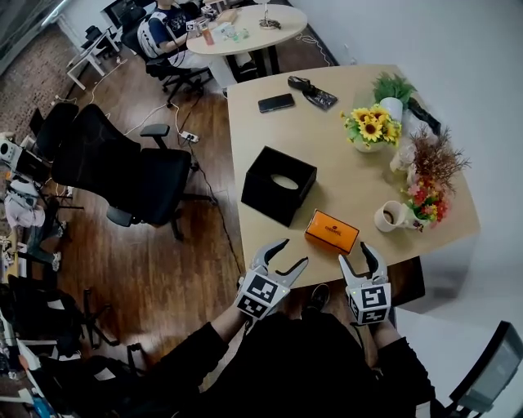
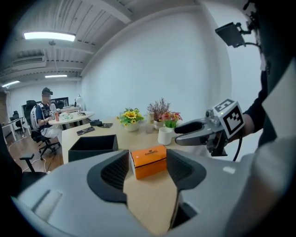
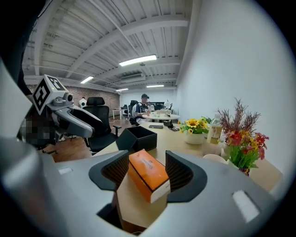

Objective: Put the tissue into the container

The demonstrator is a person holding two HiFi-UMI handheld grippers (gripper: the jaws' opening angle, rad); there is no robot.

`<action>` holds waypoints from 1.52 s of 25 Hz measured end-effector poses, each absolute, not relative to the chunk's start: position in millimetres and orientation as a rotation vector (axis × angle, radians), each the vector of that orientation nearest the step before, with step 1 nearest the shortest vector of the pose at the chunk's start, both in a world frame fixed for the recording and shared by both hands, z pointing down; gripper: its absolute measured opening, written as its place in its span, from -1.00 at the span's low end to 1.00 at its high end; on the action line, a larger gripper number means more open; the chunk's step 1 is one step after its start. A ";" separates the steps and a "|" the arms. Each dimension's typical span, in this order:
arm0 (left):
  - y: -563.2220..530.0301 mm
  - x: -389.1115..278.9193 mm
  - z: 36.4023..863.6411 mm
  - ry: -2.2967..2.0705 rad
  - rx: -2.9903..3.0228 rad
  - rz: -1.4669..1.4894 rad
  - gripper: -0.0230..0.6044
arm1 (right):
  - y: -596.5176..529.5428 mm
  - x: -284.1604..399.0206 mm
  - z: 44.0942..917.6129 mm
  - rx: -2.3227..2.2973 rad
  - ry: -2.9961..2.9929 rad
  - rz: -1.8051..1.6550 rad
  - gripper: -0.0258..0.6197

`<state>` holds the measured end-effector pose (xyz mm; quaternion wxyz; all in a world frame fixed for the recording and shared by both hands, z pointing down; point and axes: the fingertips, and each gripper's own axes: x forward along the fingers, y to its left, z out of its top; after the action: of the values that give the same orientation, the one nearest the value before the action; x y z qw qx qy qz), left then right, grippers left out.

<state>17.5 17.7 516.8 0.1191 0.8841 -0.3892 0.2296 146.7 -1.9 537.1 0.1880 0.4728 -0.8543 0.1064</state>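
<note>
An orange tissue pack (image 1: 332, 231) lies flat near the front edge of the wooden table (image 1: 327, 155). Behind it to the left stands the black open-topped container (image 1: 279, 184). My left gripper (image 1: 292, 251) hovers at the table's front edge, left of the pack, jaws open and empty. My right gripper (image 1: 356, 253) is just short of the pack's right end, also open and empty. In the left gripper view the pack (image 2: 149, 160) lies ahead between the jaws, with the container (image 2: 92, 144) to its left. In the right gripper view the pack (image 3: 148, 176) lies ahead and the container (image 3: 138, 138) beyond.
A white mug (image 1: 391, 215), a sunflower pot (image 1: 369, 129) and other flower vases (image 1: 425, 175) crowd the table's right side. A phone (image 1: 276, 103) lies at the far end. A black office chair (image 1: 122, 175) stands left of the table. A person (image 1: 167, 24) sits at a round table beyond.
</note>
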 end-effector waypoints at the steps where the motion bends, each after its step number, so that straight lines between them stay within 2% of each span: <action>1: 10.4 19.9 524.1 -1.125 2.571 0.698 -0.16 | -6.3 151.1 544.2 1.320 -2.398 0.329 -0.14; 8: -28.1 32.2 586.8 -0.937 2.540 0.950 -0.15 | -20.3 176.0 592.0 1.259 -2.326 0.475 -0.07; 14: -47.1 47.6 628.8 -0.636 2.677 1.261 -0.05 | -23.3 196.3 627.8 1.225 -2.241 0.571 -0.06; 16: -51.0 51.0 641.9 -0.553 2.689 1.321 -0.01 | -27.2 210.2 636.6 1.287 -2.179 0.591 -0.18; 19: -56.4 54.9 659.4 -0.481 2.690 1.371 0.01 | -37.4 227.8 647.4 1.392 -2.082 0.606 -0.56; 24: -59.0 62.3 672.6 -0.462 2.705 1.385 0.03 | -45.5 236.0 671.6 1.478 -1.972 0.847 -0.92; 38: -55.4 64.9 670.9 -0.499 2.694 1.333 -0.09 | -51.4 195.5 668.3 1.433 -2.039 1.037 -0.92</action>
<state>64.9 -55.4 670.9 0.0474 0.8832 -0.1636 0.4370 195.5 -51.4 668.3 0.2193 0.5179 -0.7370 0.3749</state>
